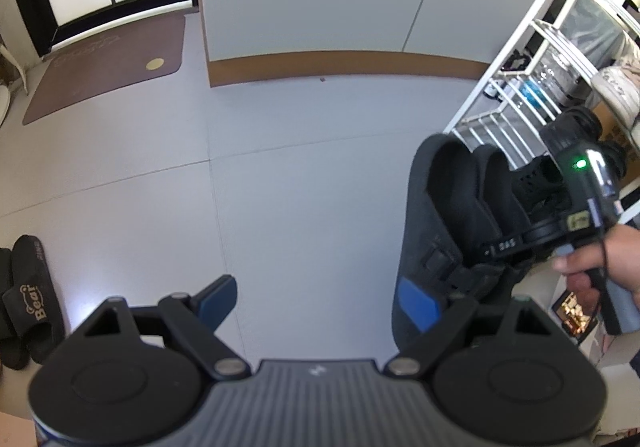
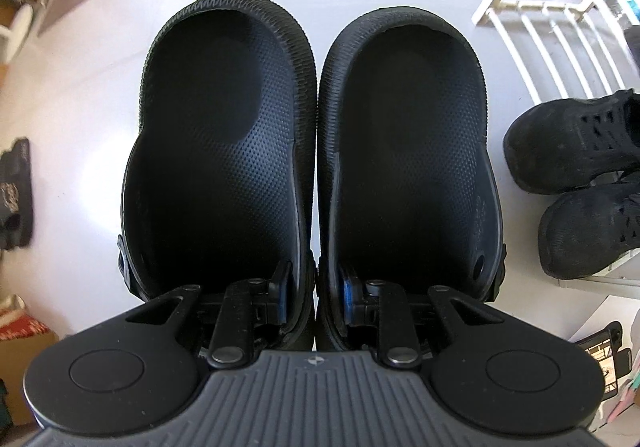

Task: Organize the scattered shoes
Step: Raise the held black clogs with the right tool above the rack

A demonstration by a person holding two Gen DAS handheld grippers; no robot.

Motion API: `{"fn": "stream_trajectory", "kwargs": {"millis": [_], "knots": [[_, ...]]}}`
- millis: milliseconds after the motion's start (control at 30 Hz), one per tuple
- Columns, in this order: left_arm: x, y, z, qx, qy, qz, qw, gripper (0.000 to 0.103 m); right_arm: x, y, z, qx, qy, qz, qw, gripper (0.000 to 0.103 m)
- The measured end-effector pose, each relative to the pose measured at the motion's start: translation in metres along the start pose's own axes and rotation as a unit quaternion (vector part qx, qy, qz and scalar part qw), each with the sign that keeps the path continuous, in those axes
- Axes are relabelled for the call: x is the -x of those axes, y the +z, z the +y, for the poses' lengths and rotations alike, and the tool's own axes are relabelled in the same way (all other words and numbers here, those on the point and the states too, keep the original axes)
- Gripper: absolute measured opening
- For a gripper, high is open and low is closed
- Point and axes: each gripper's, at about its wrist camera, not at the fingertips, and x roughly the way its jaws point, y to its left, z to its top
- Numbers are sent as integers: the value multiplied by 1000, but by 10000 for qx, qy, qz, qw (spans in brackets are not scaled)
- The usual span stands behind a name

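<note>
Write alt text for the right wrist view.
The right tool pinches a pair of black clogs by their adjoining inner walls above a pale floor. Two black sneakers and a white rack are on the right.

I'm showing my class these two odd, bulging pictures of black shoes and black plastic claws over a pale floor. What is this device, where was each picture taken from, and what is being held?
No robot here: a person carries a hand-held gripper in each hand, each with a wide-angle camera looking along its two fingers.

The left camera shows the left hand-held gripper open and empty over the floor, black slippers at the left, and a white shoe rack at the right. It also shows the person's hand carrying the other tool.

The right camera shows the right hand-held gripper pinching the touching inner walls of a pair of black clogs, carried together. Black sneakers sit at the right.
</note>
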Motion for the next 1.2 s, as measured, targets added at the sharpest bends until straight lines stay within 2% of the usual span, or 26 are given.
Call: {"fn": "stream_trajectory", "kwargs": {"millis": [300, 400, 467, 567, 633, 667, 800, 1000, 1067, 1200], "knots": [[21, 2, -18, -58, -262, -354, 9990, 90, 74, -15, -2, -67, -224, -1053, 9942, 27], [32, 1, -27, -170, -356, -532, 9978, 90, 85, -32, -9, -118, -150, -1406, 9899, 27], [41, 1, -35, -245, -415, -682, 9965, 90, 112, -42, 0, -108, -140, -1672, 9858, 26], [51, 1, -46, -234, -544, -855, 9946, 90, 100, -42, -27, -121, -172, -1972, 9801, 26], [56, 0, -53, -245, -653, -949, 9930, 90, 72, -36, -65, -117, -199, -2165, 9760, 26], [58, -1, -56, -271, -697, -990, 9923, 90, 73, -24, -77, -116, -204, -2208, 9750, 26], [64, -7, -72, -464, -896, -1100, 9888, 90, 84, -4, -81, -225, -182, -2441, 9693, 26], [71, -20, -94, -872, -1000, -1305, 9825, 91, 120, -33, -86, -104, -16, -2813, 9596, 26], [75, -25, -99, -929, -1111, -1343, 9803, 91, 123, -32, -75, -64, -62, -2954, 9553, 26], [83, -33, -106, -1044, -1218, -1409, 9769, 91, 141, -30, -81, -102, -151, -3173, 9482, 26]]}}
